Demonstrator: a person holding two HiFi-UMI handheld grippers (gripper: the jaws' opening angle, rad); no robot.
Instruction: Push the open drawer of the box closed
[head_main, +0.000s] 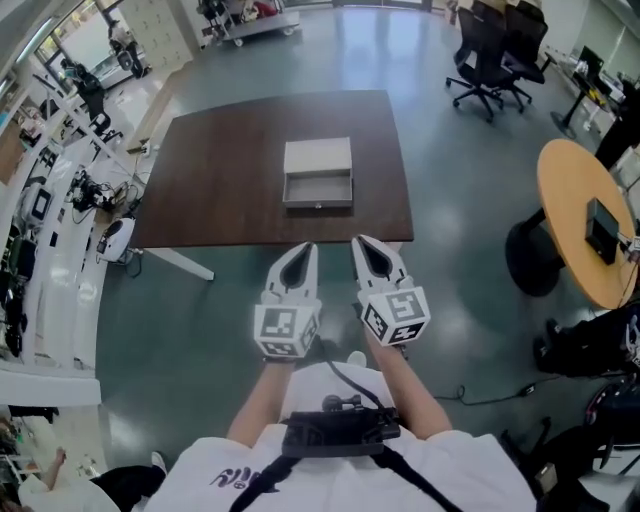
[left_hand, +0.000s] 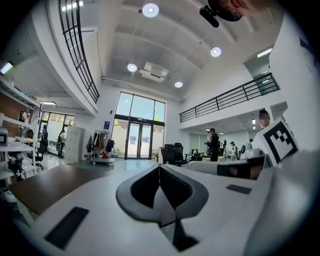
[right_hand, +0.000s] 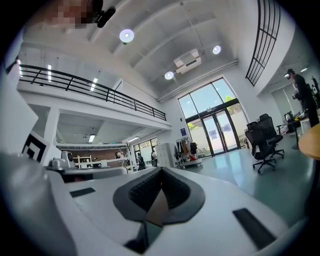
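Right hand-held gripper (head_main: 358, 241) well short of drawer (head_main: 318, 190).

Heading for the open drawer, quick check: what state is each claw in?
Left claw: closed, holding nothing.
Right claw: closed, holding nothing.

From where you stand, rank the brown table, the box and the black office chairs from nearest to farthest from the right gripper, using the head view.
1. Brown table: its near edge lies just ahead of the right gripper.
2. Box: mid-table, ahead and slightly left.
3. Black office chairs: beyond the table, far right.
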